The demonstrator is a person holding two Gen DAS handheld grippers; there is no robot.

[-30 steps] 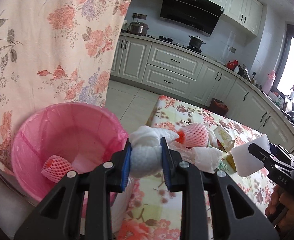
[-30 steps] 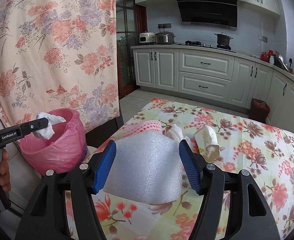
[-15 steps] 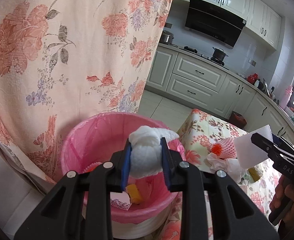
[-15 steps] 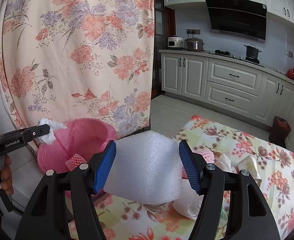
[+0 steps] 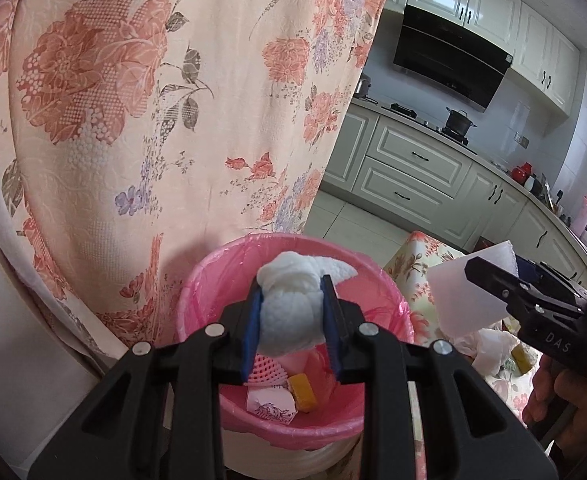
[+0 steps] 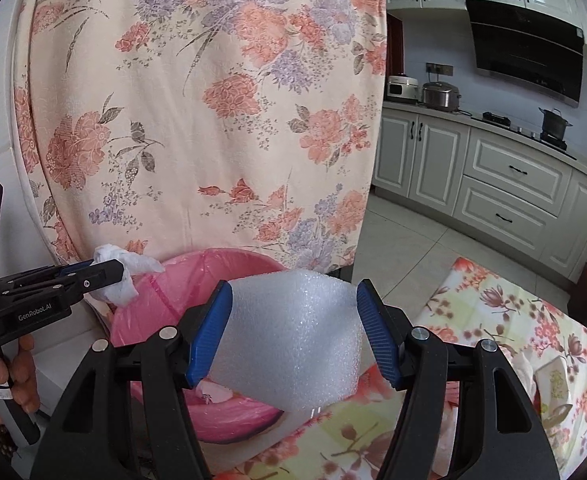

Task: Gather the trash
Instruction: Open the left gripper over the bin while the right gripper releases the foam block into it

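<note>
Now over the bin — both grippers have swung off the table since a second ago.
Left gripper point(image 5: 291, 322) clamps one white tissue wad point(image 5: 293, 308) directly above the pink-lined trash bin point(image 5: 197, 300); right gripper point(image 6: 293, 332) pinches one white foam block point(image 6: 289, 336) at the bin's near rim, above the floral tablecloth point(image 6: 505, 320). Bin holds three visible pieces — red foam net point(image 5: 265, 372), yellow block point(image 5: 303, 390), printed paper scrap point(image 5: 271, 404). More crumpled tissue point(image 5: 489, 346) sits on the table.

Bright even daylight, soft shadows, sharp focus, strong fisheye bending, dark vignette at corners
</note>
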